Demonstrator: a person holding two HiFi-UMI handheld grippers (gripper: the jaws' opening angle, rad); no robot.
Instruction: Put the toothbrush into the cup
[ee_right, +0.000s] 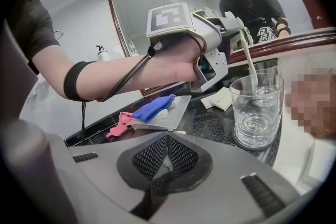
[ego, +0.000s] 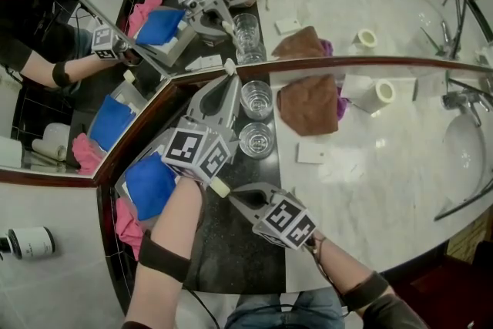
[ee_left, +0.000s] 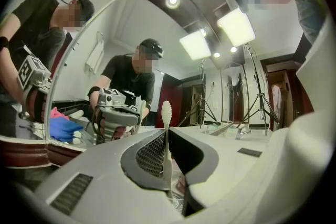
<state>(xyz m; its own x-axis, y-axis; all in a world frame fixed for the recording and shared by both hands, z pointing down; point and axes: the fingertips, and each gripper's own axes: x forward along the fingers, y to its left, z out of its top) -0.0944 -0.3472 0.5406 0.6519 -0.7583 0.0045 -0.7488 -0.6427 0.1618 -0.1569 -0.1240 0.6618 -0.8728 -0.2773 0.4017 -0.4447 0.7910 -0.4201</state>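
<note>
**Tabletop** (ego: 370, 181): pale marble with a dark strip along the mirror (ego: 331, 4). A sink (ego: 466, 154) is set in at the right. A brown cloth (ego: 308, 108) lies just right of the cups and a blue cloth (ego: 150, 185) lies at the left. Both are clear of the work.

**Left gripper** (ego: 223, 88): it reaches over the dark strip toward the mirror, with its jaws closed on the toothbrush (ee_left: 166, 113) at mid-handle. The toothbrush stands upright, bristle head above the jaws and handle hanging below. Judgement: it is held this way so the handle can go straight down through a rim.

**Right gripper** (ee_right: 167, 159): its jaws are closed with nothing between them. It sits low and back, nearer the person, and is aimed at the cups. Judgement: it is parked clear of the left gripper's path.

**Cups:** two clear cups stand one behind the other on the strip.
- The nearer cup (ego: 256, 140) shows nothing in it from above.
- The farther cup (ego: 256, 99) stands just beside the left jaws.

In the left gripper view, glass shows directly under the jaws. In the right gripper view, the handle end is down at rim level. Whether it has entered a cup cannot be settled. Judgement: the toothbrush must go lower before release.
</note>
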